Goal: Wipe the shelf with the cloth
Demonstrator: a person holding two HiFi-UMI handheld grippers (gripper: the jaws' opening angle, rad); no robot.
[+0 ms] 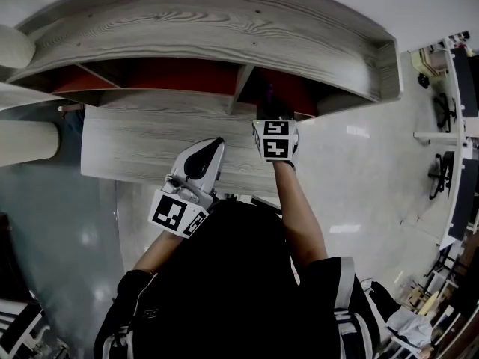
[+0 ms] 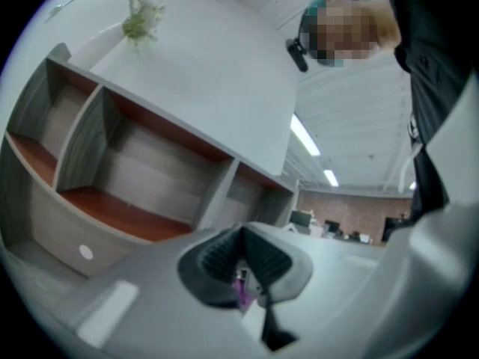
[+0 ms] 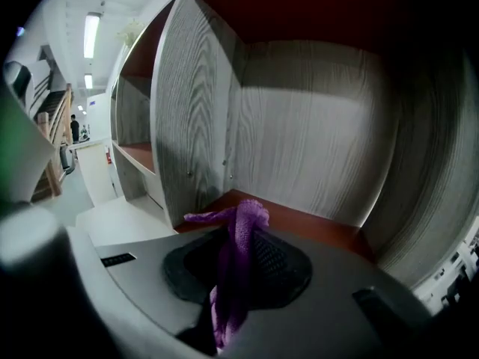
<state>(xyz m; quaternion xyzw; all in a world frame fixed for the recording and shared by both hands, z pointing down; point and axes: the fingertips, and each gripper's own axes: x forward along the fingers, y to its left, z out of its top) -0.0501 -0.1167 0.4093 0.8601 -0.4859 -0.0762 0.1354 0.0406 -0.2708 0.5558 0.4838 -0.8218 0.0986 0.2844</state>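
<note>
Right tongs (image 3: 241,254) clamped on purple cloth (image 3: 243,219), inside shelf (image 3: 299,118) (red floor (image 3: 318,226))

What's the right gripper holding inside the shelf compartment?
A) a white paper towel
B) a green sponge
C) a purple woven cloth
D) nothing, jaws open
C: in the right gripper view, the right gripper is shut on the purple woven cloth, whose free end sticks out towards the red-brown shelf floor.

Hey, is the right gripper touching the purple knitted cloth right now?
Touching. The right gripper view shows the right gripper with its jaws closed on the purple knitted cloth, which sticks up from between them.
</note>
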